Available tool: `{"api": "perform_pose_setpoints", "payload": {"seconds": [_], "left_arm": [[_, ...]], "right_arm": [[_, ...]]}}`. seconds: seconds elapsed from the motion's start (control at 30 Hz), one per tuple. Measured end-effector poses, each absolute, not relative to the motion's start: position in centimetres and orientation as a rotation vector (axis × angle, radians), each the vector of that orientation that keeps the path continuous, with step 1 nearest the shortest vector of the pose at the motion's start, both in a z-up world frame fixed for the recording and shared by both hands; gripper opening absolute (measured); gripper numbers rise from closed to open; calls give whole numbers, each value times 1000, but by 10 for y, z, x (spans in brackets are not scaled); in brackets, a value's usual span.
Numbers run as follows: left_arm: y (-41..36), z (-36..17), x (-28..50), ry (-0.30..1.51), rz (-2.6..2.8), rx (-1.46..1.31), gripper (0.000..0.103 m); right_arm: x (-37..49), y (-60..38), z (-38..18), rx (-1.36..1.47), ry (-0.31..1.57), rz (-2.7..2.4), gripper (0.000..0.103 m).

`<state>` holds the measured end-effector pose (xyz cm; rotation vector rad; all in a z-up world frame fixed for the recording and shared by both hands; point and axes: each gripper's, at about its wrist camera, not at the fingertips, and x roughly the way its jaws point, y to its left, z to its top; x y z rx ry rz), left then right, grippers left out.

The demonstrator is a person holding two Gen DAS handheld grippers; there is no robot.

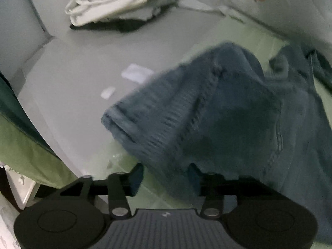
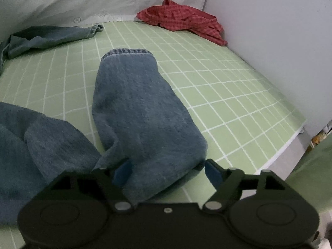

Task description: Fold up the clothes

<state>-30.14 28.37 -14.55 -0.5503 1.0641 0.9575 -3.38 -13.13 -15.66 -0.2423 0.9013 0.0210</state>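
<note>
A: where are the jeans (image 2: 143, 112)?
B: on the green sheet (image 2: 228, 95); leg runs straight away from the right gripper (image 2: 168, 170), nearer one; jaws wide, straddling it; left gripper (image 1: 166, 178) half open, not gripping

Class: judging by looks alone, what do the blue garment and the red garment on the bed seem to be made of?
Blue garment: probably denim, matte and faded, with a stitched hem and a thick fold. Red garment: likely thin woven cotton, matte, with a check pattern and soft crumpling.

Blue denim jeans (image 2: 145, 112), green white-gridded mat (image 2: 228, 95), red checked garment (image 2: 182, 20), white folded cloth (image 1: 108, 2)
</note>
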Motion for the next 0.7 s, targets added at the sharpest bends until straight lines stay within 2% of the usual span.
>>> {"api": "perform_pose_setpoints", "payload": {"seconds": [0.27,0.4,0.53,0.7], "left_arm": [[271,-144,-298,1082,942,-525,71],[268,-133,-287,1052,945,-515,74],[265,-127,-266,990,894,-508,90],[258,-145,-234,1053,828,-527,90]], "right_arm": [[-30,-130,-151,-255,894,35,88],[-22,-135,-139,-210,855,49,93],[-7,-136,-132,-187,827,74,99],[17,-128,-136,-199,843,148,100]]}}
